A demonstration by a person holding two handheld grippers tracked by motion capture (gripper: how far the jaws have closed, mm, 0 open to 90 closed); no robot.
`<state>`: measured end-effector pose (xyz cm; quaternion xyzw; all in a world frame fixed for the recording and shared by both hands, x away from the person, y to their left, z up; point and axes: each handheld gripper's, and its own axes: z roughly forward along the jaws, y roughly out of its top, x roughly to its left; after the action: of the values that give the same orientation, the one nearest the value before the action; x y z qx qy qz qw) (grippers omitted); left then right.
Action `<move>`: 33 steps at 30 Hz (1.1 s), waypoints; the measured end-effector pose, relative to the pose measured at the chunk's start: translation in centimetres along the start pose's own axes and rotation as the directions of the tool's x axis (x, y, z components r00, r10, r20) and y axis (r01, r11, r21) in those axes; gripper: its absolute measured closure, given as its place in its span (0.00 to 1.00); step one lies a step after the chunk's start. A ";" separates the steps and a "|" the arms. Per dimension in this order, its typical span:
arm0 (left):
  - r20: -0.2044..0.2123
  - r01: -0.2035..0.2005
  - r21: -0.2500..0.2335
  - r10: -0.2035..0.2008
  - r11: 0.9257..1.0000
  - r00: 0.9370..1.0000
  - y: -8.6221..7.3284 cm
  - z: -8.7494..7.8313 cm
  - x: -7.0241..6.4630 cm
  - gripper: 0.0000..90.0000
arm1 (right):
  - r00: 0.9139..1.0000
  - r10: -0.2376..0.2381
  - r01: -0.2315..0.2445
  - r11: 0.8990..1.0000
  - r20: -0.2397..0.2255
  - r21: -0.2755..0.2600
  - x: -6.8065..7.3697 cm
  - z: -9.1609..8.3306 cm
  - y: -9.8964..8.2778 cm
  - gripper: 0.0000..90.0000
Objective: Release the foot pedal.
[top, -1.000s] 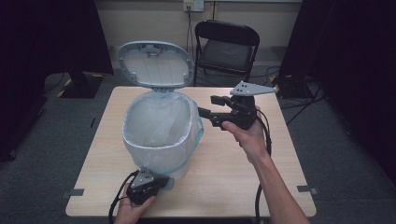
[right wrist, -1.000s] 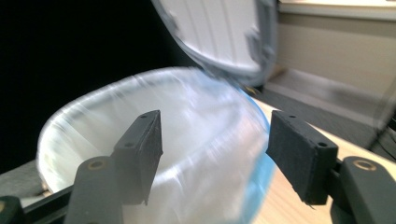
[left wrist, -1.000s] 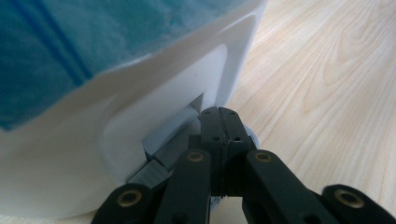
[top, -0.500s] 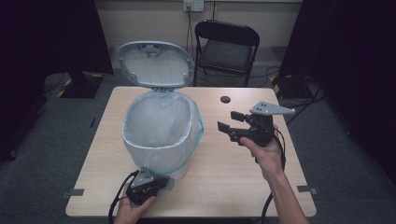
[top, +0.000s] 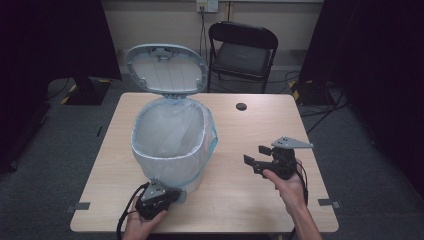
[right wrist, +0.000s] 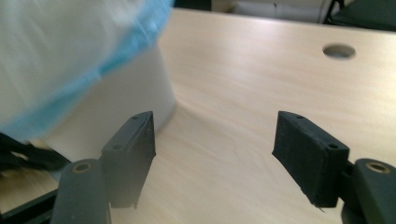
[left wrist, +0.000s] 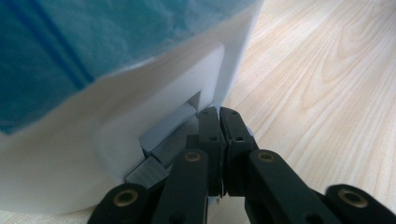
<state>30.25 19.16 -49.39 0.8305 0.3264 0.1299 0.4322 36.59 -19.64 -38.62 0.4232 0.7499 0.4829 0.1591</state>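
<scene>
Dark curtains are hanging on both sides of the room, and a folding chair (top: pixel 242 50) is standing behind a wooden table (top: pixel 240 135). On the table's left half a white bin (top: pixel 170 145) is sitting with its lid (top: pixel 166 68) standing up, and a blue-edged liner (top: pixel 212 142) is hanging over its rim. A small dark hole (top: pixel 241 106) is showing in the tabletop, well apart from the bin.

At the near edge, the left gripper (top: pixel 172 195) is pressing against the foot of the bin. In the left gripper view its jaws are lying shut together, with nothing between them, and their tips are touching the grey pedal (left wrist: pixel 168 140) in the recess at the bin's base.

Off to the right of the bin, the right gripper (top: pixel 256 156) is hovering low over the bare table, pointing towards the bin. Its jaws have just been opening and are standing wide apart, gripping nothing; in the right gripper view wood grain is showing between them.
</scene>
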 end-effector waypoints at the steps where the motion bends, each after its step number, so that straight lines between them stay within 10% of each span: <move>1: 0.000 0.001 0.000 -0.001 1.000 1.000 0.0 0.0 0.0 0.98 | 1.000 -0.003 0.002 1.000 0.013 0.014 -0.2 0.1 -0.6 0.31; 17: 0.002 -0.004 0.009 0.004 1.000 1.000 0.2 0.0 -0.2 0.91 | 0.980 0.010 -0.059 0.969 0.200 0.238 -3.4 2.8 -10.0 0.21; 33: 0.026 0.003 -0.047 -0.001 0.999 1.000 0.5 -1.4 -0.5 0.89 | 0.964 -0.052 -0.002 0.979 0.261 0.203 -3.1 3.2 -10.8 0.20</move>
<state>29.36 19.53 -48.12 0.8214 0.3185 0.1264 0.4559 35.28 -22.10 -50.00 0.4883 0.7724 0.3412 0.2204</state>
